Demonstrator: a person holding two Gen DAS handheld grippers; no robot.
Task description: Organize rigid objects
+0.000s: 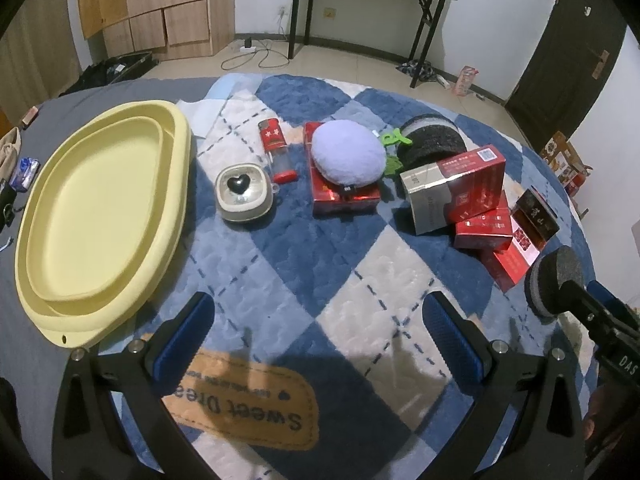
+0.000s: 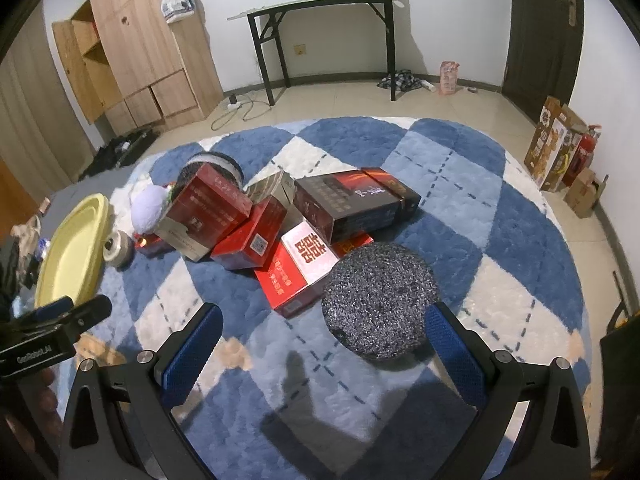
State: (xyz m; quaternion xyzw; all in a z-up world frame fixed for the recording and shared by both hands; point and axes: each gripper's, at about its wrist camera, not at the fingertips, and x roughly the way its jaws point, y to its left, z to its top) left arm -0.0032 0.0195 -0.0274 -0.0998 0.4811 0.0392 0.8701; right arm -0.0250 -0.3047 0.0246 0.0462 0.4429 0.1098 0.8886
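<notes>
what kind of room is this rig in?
Likely a bedroom or spare room at home: a blue-and-white checked quilt serves as the work surface, with a wooden wardrobe and a black folding table by the wall.

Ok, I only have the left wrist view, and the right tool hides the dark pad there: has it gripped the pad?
Observer: No. The right tool is open. The pad lies flat on the blanket, close to the tool's right finger and far from the other.
Operator: What is just behind the pad?
Observer: A white-topped red box sits at its far edge, and a long black box lies on the pile beyond.
</notes>
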